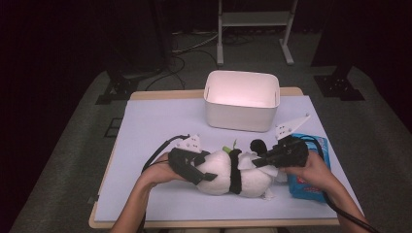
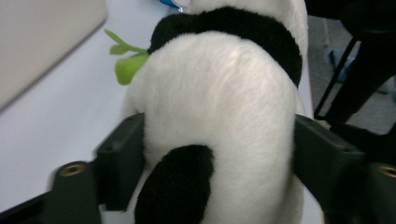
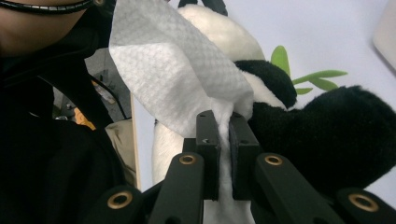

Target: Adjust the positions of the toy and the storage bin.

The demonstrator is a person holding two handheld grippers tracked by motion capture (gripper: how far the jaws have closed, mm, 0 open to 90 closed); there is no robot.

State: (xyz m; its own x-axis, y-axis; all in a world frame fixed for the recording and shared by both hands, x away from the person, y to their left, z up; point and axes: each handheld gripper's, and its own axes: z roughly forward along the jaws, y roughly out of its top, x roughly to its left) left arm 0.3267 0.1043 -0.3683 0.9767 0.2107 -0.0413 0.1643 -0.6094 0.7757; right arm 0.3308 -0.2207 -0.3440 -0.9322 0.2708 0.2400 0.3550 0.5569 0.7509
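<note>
A: Entry. Where is the plush panda point(image 1: 228, 172) relative to your tongs?

B: It lies on its side on the bench point(image 1: 145, 126), stretched between my two tongs. Its rump end sits inside my left tongs point(image 1: 206, 175); its head end lies at my right tongs point(image 1: 260, 161).

A: State of the left tongs?

B: Spread wide around the white body. In the left gripper view one jaw stands on either side of the plush, right against the fur; I cannot tell whether the pads press into it. A black paw hangs low between the jaws, and the green leaf sprig point(image 2: 125, 59) pokes out beyond them, up and to the left.

A: Right tongs?

B: Narrow, pinched on a white wipe point(image 3: 180, 70). In the right gripper view the sheet rises from between the jaws and fans out above them, lying against the panda just beyond the tips. A black ear bulks immediately right of the jaws.

A: Other items?

B: A white bin point(image 1: 241, 99) stands beyond both tongs, apart from the panda. A blue packet point(image 1: 311, 170) lies under my right hand point(image 1: 311, 171), on the outer side of the right tongs.
</note>
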